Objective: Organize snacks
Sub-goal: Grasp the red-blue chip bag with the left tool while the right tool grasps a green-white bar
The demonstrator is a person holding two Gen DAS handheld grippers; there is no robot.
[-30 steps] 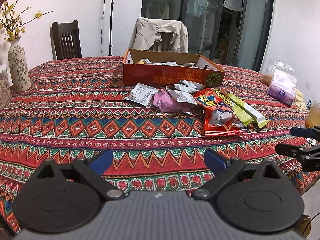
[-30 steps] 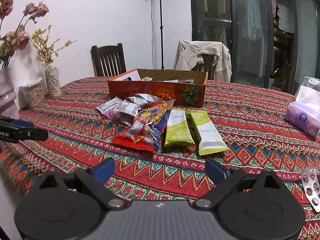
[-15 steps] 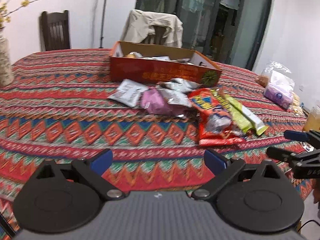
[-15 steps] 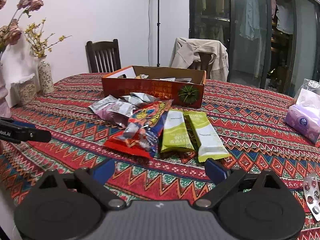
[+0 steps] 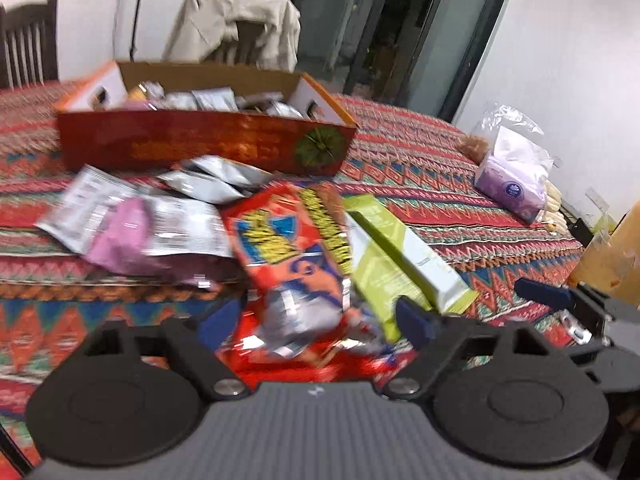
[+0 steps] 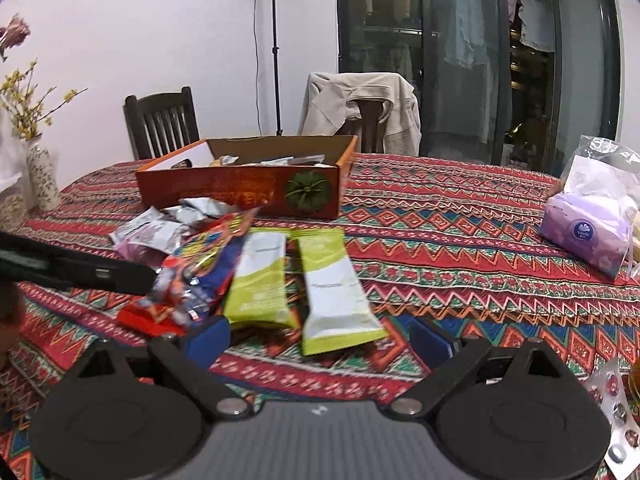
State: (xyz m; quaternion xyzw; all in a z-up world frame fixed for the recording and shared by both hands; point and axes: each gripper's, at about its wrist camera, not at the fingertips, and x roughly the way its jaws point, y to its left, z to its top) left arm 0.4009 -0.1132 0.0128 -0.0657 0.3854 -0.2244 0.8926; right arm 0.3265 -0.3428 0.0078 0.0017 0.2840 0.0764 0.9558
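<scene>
The left gripper (image 5: pixel 316 320) has just been closing its jaws; they stand apart, straddling the red snack bag's (image 5: pixel 296 256) near end, not yet pressing. The right gripper's (image 6: pixel 320 338) jaws are wide apart and empty, near two green bars (image 6: pixel 332 288). All three lie lengthwise toward the orange box (image 5: pixel 208 144), just before it, likely their destination.

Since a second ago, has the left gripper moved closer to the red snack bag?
Yes. Against the orange box, the left gripper has come forward; its jaws have just been closing, with the red snack bag between them.
</scene>
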